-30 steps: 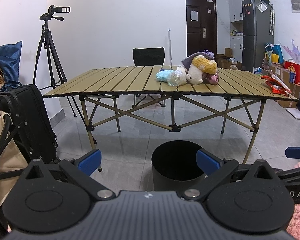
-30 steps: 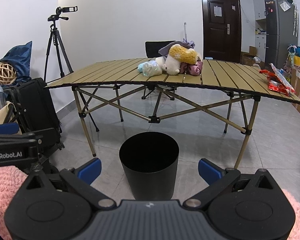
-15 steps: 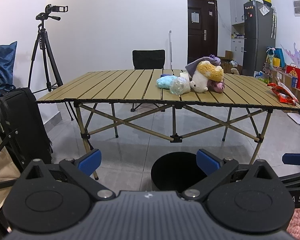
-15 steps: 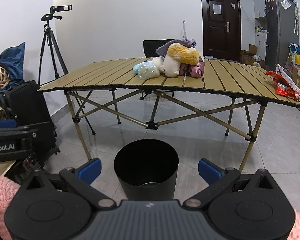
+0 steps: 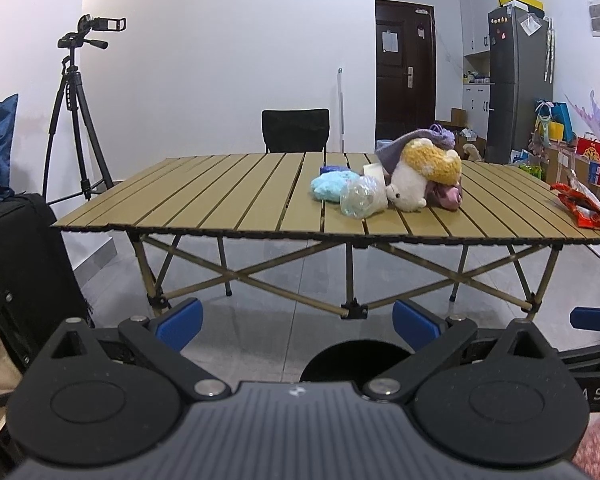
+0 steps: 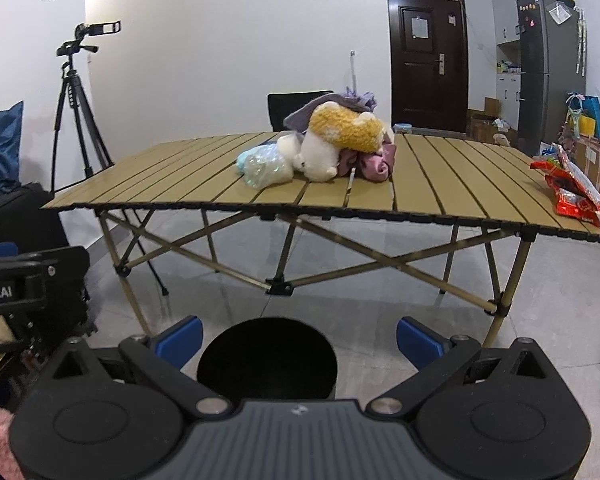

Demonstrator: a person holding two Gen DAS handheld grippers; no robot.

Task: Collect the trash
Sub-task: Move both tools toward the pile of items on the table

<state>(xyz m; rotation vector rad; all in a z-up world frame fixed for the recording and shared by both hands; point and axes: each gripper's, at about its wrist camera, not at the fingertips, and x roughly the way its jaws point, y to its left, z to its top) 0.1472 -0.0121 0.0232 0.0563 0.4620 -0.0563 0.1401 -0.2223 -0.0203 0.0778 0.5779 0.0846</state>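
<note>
A black round bin (image 6: pixel 267 356) stands on the floor in front of the slatted folding table (image 6: pixel 204 184); only its rim (image 5: pixel 354 360) shows in the left wrist view. On the table lie a crumpled clear plastic bottle (image 5: pixel 362 201) (image 6: pixel 264 170), a light blue wad (image 5: pixel 330 185) and red snack wrappers (image 5: pixel 580 210) (image 6: pixel 572 192) at the right end. My left gripper (image 5: pixel 296 326) and right gripper (image 6: pixel 298 340) are both open, holding nothing, well short of the table, above the floor near the bin.
Plush toys and purple cloth (image 5: pixel 424 168) (image 6: pixel 340 140) are piled beside the bottle. A black chair (image 5: pixel 295 130) stands behind the table, a camera tripod (image 5: pixel 74 120) at left, a black suitcase (image 5: pixel 24 272) on the near left, and a fridge (image 5: pixel 518 80) and boxes at right.
Both grippers have risen and tilted up, nearing the table: the bin has dropped low in both views and the table top looms larger. The jaws stayed open.
</note>
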